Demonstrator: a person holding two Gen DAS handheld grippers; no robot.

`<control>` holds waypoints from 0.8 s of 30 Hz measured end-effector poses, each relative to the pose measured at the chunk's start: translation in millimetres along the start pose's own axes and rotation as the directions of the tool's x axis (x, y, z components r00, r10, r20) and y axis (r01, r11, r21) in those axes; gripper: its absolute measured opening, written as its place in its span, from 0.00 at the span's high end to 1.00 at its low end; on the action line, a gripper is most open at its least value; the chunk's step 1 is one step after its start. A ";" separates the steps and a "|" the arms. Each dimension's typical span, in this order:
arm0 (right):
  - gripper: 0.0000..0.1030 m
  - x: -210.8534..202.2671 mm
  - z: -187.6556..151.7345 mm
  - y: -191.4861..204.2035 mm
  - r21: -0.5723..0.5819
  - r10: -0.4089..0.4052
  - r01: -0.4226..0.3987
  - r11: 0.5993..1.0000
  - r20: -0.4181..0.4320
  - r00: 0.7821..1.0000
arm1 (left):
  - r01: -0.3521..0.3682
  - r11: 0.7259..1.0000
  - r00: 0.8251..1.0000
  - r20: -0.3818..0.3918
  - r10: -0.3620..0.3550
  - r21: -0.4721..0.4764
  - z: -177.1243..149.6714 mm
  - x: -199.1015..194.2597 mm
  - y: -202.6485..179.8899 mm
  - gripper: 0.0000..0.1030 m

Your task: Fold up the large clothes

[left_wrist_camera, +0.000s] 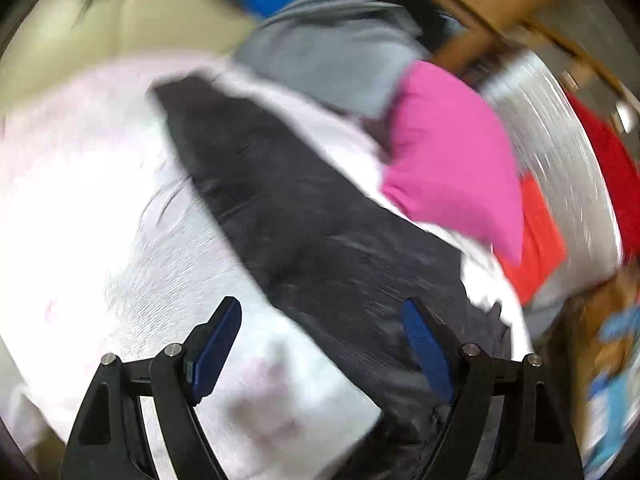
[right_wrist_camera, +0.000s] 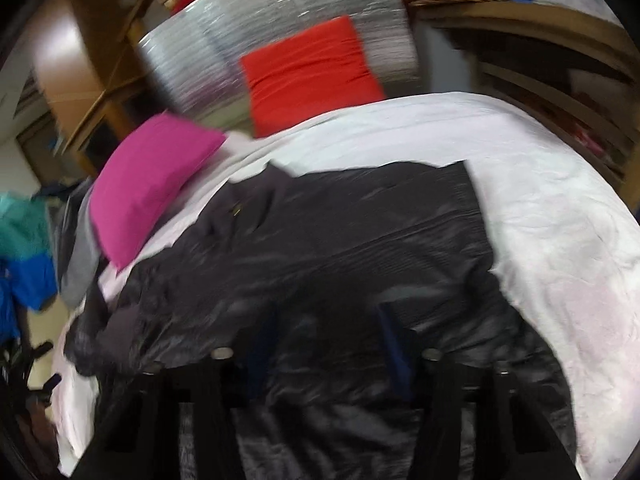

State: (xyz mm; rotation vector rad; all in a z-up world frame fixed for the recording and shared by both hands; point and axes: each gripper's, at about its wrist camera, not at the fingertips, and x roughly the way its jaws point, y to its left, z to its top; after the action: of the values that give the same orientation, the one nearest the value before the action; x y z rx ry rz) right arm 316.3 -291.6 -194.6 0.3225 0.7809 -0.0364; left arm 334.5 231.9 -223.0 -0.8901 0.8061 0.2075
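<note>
Currently left gripper [left_wrist_camera: 322, 346] gaping, empty; dark grey quilted jacket [left_wrist_camera: 280, 200] runs lower-right to upper-left; right gripper [right_wrist_camera: 326, 354] unreadable.

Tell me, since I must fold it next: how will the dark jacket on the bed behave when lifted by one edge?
The dark jacket will probably flop and sag: it lies crumpled in soft folds on the white sheet. Its sheen suggests slick fabric that may slip. It looks puffy, so likely light for its size.
</note>
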 end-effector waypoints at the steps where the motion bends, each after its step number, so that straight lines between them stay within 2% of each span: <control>1: 0.51 2.5 -1.2 4.2 -0.010 0.001 -0.001 1.000 -0.003 1.000 | 0.025 0.998 0.999 -0.022 -0.026 -0.056 6.4 7.9 12.9 0.21; 3: 0.51 6.5 -3.6 10.6 -0.016 0.008 -0.008 1.000 -0.012 1.000 | 0.048 0.992 0.998 -0.034 -0.052 -0.118 13.4 16.2 26.5 0.22; 4: 0.51 7.5 -3.8 11.4 -0.013 0.011 -0.011 1.000 -0.015 1.000 | 0.063 0.988 0.997 -0.028 -0.067 -0.138 16.5 20.8 30.2 0.25; 6: 0.51 11.9 -3.8 11.1 -0.002 0.010 -0.010 1.000 -0.025 1.000 | 0.089 0.986 0.995 -0.034 -0.094 -0.139 20.1 30.8 30.4 0.34; 7: 0.51 13.4 -3.1 9.0 0.004 0.006 -0.006 1.000 -0.031 0.999 | 0.098 0.986 0.994 -0.042 -0.104 -0.134 23.9 37.2 30.2 0.45; 10: 0.51 17.1 -2.2 1.7 0.028 -0.005 0.007 1.000 -0.053 0.999 | 0.112 0.985 0.990 -0.068 -0.122 -0.127 31.7 58.5 27.3 0.53; 13: 0.51 20.8 -1.9 -9.3 0.064 -0.008 0.012 0.998 -0.072 0.997 | 0.149 0.975 0.985 -0.059 -0.160 -0.166 40.0 65.4 32.5 0.62; 15: 0.51 22.1 -0.6 -15.8 0.077 -0.017 0.022 0.997 -0.073 0.997 | 0.136 0.976 0.988 -0.055 -0.147 -0.169 42.1 69.1 32.4 0.75; 16: 0.51 21.9 0.3 -18.1 0.079 -0.021 0.027 0.996 -0.070 0.997 | 0.123 0.980 0.990 -0.051 -0.132 -0.159 42.3 70.7 30.9 0.83; 17: 0.51 21.6 1.2 -20.4 0.084 -0.022 0.028 0.996 -0.067 0.997 | 0.107 0.984 0.992 -0.047 -0.115 -0.145 42.1 71.8 28.6 0.87; 21: 0.51 19.0 5.6 -29.0 0.111 -0.012 0.018 0.994 -0.056 0.998 | 0.070 0.995 0.998 0.003 -0.070 -0.065 40.8 63.1 6.6 0.94; 24: 0.51 15.1 8.6 -34.9 0.121 -0.012 0.017 0.992 -0.042 0.999 | 0.076 0.996 0.995 0.068 -0.079 0.039 36.4 45.7 -27.5 0.95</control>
State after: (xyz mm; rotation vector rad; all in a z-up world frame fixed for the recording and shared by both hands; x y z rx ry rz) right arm 327.7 -326.0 -208.9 0.4345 0.8234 -0.0918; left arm 398.9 235.0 -225.0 -0.8735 0.7074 0.1540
